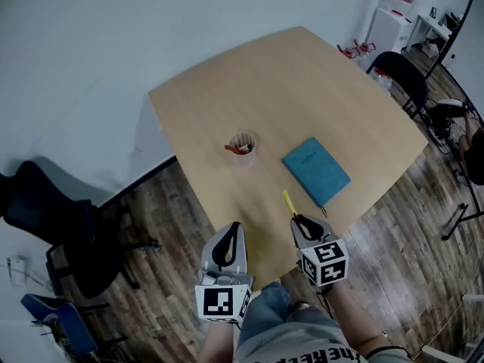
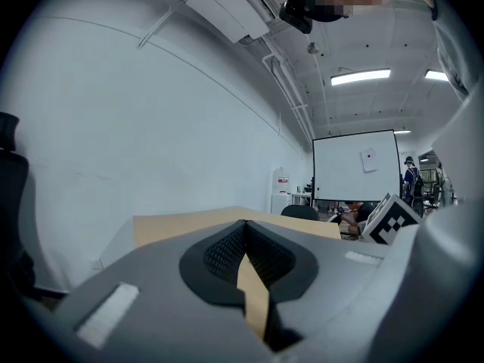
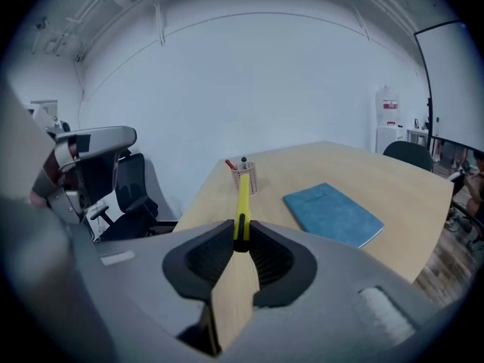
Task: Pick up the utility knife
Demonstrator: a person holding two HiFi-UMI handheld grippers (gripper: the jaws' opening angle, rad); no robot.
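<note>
The yellow utility knife sticks out forward from my right gripper, which is shut on its black rear end. In the right gripper view the knife is clamped between the pads and points toward the pen cup, raised over the wooden table. My left gripper hovers at the table's near edge, left of the right one. Seen in the left gripper view, my left gripper has its tips together and nothing between them.
A mesh pen cup with red pens stands mid-table, and a blue notebook lies to its right. A black office chair stands on the floor at left, another chair at the table's far right. The white wall runs behind the table.
</note>
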